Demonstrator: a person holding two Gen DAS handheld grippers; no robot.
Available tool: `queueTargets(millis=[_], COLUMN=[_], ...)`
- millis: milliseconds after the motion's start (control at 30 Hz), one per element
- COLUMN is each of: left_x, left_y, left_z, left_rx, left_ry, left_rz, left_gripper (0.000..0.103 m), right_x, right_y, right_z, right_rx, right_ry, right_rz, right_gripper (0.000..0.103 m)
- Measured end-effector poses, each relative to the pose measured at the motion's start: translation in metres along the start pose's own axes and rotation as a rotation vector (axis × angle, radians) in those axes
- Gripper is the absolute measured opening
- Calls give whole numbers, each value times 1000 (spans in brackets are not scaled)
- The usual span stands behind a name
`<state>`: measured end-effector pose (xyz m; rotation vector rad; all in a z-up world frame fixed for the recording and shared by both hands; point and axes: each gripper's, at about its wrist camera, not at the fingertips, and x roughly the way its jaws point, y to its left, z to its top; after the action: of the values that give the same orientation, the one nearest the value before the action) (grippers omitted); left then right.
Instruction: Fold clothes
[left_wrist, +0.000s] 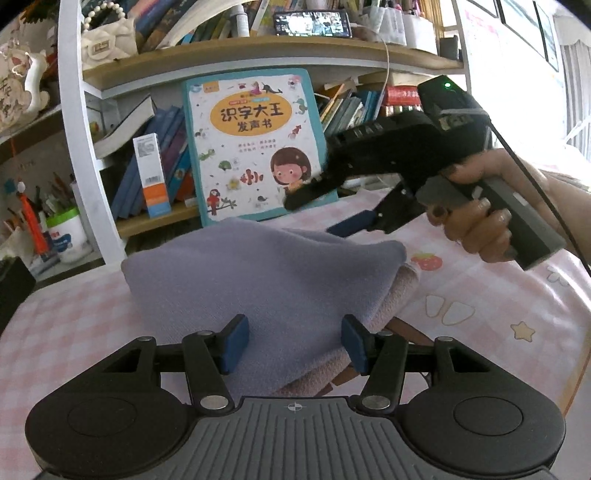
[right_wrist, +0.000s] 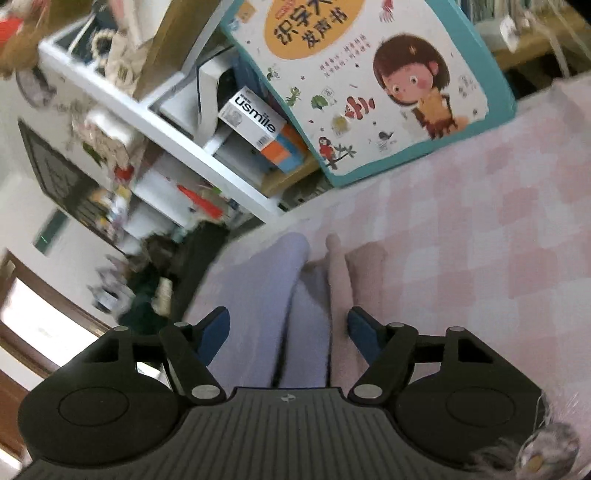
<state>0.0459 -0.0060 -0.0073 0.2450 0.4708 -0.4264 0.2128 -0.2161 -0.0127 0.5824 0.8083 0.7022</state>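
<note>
A lavender cloth (left_wrist: 258, 280) lies folded on top of a pink cloth (left_wrist: 391, 295) on the pink checked table cover (left_wrist: 480, 314). The pile's near corner reaches between the pads of my left gripper (left_wrist: 295, 343), whose jaws stand apart without visibly pinching it. My right gripper (left_wrist: 332, 206), held in a hand (left_wrist: 476, 221), hovers open just beyond the pile's far right corner. In the right wrist view, which is rolled, the lavender cloth (right_wrist: 258, 302) and the pink cloth (right_wrist: 340, 295) run between the spread fingers of the right gripper (right_wrist: 290, 332), apart from both pads.
A large teal picture book (left_wrist: 255, 147) leans against the bookshelf (left_wrist: 258, 55) right behind the pile; the book (right_wrist: 369, 74) shows in the right wrist view too. A white tub (left_wrist: 70, 236) and pens stand at the left. A brown strip (left_wrist: 410, 328) pokes from under the pink cloth.
</note>
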Motion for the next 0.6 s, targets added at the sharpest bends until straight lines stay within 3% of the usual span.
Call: queueTargets(millis=[100,167,200,267,300,333,433,600], left_x=[1,0,-2,-11,-17,-29,-49,-14], left_y=[1,3,4,7,8,9,16,30], left_z=[0,0,0,5,7,11,25,33], left_rx=[-3,-8,-12,-7,-3,18,40,-13], left_ry=[-4,-6,-9,-24,-37,-91,-174,-60], left_rz=[-5,-11,-16,4,12,16,9,66], left_gripper=[56,56,56,56,56,57,57,56], right_x=[3,7,8,4,2,-1,-10,-20], right_y=[4,4,4,5,7,10,21,37], right_z=[-11,-21,-26,-34,-39,-44,-61,-74], right_rx=[-72,-95,-95,-69,-62,-62,-81,-134], right_ry=[41,69,73,77,79,84,102,96], right_rz=[-78,-102,-98,-105,-115,-123,-137,-172], right_gripper=[70,64,50,42,28,26,26,32])
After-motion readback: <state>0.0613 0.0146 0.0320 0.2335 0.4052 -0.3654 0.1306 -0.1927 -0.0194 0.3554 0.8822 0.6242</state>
